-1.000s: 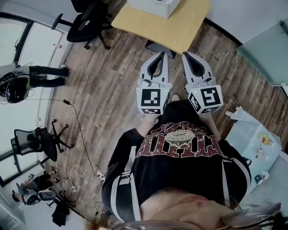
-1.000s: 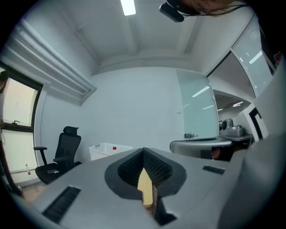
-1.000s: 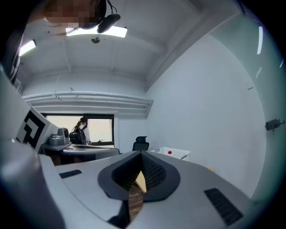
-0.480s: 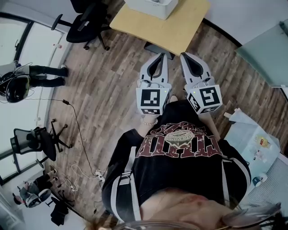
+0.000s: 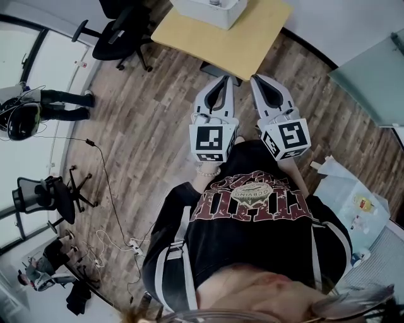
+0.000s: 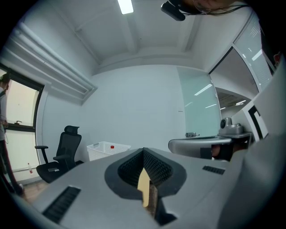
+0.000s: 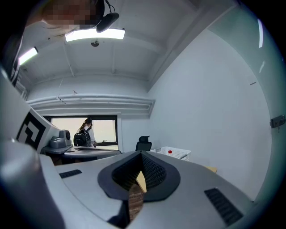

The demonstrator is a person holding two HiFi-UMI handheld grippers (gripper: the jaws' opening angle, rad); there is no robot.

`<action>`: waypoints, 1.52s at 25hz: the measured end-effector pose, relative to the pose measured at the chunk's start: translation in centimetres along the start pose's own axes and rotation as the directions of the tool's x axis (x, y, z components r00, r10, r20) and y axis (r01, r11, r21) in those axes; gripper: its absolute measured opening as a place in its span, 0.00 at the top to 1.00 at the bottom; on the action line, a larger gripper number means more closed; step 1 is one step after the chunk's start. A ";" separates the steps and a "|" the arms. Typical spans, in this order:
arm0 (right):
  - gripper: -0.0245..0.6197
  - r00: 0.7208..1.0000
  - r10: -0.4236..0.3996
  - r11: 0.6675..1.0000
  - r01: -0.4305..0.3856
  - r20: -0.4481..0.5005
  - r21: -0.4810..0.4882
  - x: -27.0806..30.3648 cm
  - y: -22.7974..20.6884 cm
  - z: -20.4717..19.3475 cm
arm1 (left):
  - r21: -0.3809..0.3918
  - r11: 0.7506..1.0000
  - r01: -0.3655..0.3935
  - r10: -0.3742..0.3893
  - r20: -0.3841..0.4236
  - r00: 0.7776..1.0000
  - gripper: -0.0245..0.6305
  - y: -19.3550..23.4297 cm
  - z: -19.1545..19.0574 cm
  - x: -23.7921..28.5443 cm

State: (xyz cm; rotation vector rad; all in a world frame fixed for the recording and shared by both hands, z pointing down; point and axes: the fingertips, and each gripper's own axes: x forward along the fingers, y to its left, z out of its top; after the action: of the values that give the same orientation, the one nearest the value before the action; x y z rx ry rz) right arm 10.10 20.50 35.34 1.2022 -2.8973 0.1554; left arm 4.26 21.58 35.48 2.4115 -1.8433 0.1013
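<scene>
In the head view both grippers are held side by side at chest height over the wood floor, pointing toward a yellow table (image 5: 249, 35). The left gripper (image 5: 221, 85) has its jaws closed together with nothing between them, and the same holds for the right gripper (image 5: 262, 83). In the left gripper view the left gripper (image 6: 144, 185) shows only a thin slit of table and floor through its jaws. The right gripper (image 7: 136, 181) looks the same in the right gripper view. A white basket (image 5: 211, 7) sits on the table, also visible as the basket (image 6: 108, 149) and the basket (image 7: 173, 153).
A black office chair (image 5: 123, 31) stands left of the table. Another chair (image 5: 53, 199) and a cable (image 5: 104, 164) lie at the left. A person (image 5: 38, 107) stands by the window, and a person (image 7: 85, 134) shows beyond the window. A low table with small items (image 5: 353, 202) is at the right.
Both grippers have drifted slightly forward toward the yellow table. Their jaws stay closed. The person by the window has shifted a little.
</scene>
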 end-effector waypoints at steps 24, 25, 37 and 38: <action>0.94 0.999 0.011 1.000 -0.012 -0.032 -0.015 4.6 -2.1 0.0 | -0.004 0.999 0.032 -0.032 0.006 0.999 0.89 2.2 0.7 4.7; 0.94 0.999 0.007 1.000 -0.008 -0.031 -0.017 5.0 -2.3 0.0 | -0.006 0.999 0.036 -0.035 0.006 0.999 0.89 2.6 0.7 5.1; 0.94 0.999 -0.027 1.000 0.026 -0.021 -0.002 12.2 -3.9 0.5 | -0.008 0.994 0.105 -0.105 -0.002 0.994 0.89 7.3 1.5 10.8; 0.94 0.999 -0.032 0.999 0.032 -0.021 0.000 12.7 -4.1 0.5 | -0.007 0.994 0.112 -0.112 -0.005 0.994 0.89 7.7 1.5 11.2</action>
State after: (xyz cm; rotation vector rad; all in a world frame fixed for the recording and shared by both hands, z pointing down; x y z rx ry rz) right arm 4.04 8.66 35.68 1.2384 -2.8585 0.1679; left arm -0.20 8.63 35.64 2.5013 -1.6996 0.0920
